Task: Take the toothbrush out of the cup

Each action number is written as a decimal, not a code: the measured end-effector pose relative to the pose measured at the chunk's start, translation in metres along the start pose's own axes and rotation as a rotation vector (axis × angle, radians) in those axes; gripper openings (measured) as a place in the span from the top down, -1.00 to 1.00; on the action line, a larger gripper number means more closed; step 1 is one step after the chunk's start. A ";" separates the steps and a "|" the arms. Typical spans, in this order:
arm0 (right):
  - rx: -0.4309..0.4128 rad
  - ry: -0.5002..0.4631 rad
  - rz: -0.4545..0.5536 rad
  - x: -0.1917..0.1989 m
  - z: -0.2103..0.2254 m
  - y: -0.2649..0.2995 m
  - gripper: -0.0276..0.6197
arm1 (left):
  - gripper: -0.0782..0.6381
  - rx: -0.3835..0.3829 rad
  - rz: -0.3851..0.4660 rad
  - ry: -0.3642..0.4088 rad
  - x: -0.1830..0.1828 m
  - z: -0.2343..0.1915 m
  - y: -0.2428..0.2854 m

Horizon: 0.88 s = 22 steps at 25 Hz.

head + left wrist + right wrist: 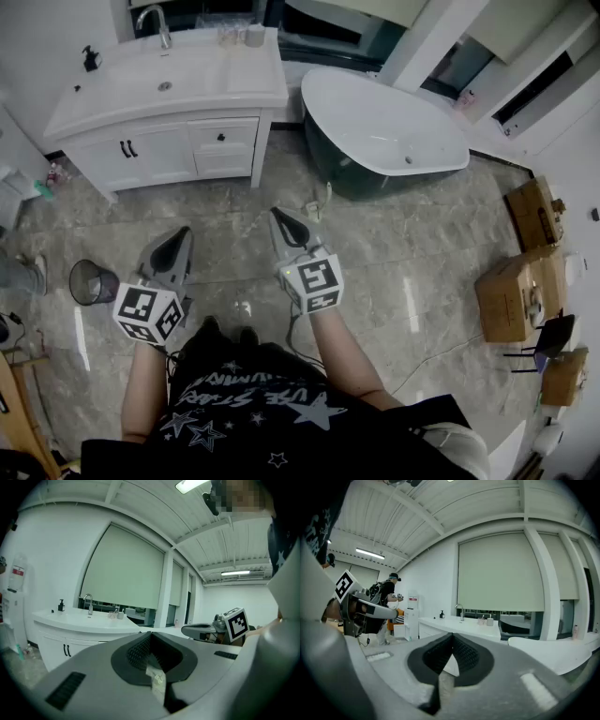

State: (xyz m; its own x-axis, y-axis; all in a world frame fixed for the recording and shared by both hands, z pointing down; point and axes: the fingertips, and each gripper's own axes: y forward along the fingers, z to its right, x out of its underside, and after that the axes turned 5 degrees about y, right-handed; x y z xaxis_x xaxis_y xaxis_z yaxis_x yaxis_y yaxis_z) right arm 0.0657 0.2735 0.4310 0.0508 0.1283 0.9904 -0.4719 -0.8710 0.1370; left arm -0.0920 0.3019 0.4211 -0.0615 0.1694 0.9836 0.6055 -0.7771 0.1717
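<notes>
standing back from the vanity with both grippers empty, the reach for the cup not yet begun.
i'm holding the left gripper (176,239) and the right gripper (281,220) out in front of me over the marble floor (403,253), and each one's jaws are pressing together with nothing between them. the cup (254,36) is sitting at the far right corner of the vanity counter (112,94), just beside some glassware (230,33) and well apart from both grippers. i'm reading the thin stick rising from it as the toothbrush (491,617), though it is too small to be sure. i'm judging this as the approach step: next i'm needing to walk in, spread the right jaws, and line them up on the handle above the rim.
</notes>
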 end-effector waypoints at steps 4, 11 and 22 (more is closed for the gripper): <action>-0.002 -0.001 -0.021 0.007 0.003 -0.015 0.91 | 0.76 0.012 -0.010 0.009 0.001 0.018 0.000; -0.015 0.002 -0.018 0.005 0.002 -0.029 0.91 | 0.76 0.011 -0.016 0.006 0.001 0.033 -0.005; 0.030 0.047 -0.021 0.014 0.021 -0.036 0.91 | 0.76 -0.016 -0.024 -0.045 0.016 0.036 -0.005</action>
State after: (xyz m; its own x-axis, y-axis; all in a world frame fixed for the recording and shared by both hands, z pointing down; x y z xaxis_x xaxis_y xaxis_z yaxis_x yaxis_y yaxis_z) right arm 0.1021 0.2966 0.4400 0.0184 0.1679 0.9856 -0.4445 -0.8816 0.1585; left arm -0.0671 0.3300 0.4336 -0.0397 0.2145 0.9759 0.5919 -0.7819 0.1959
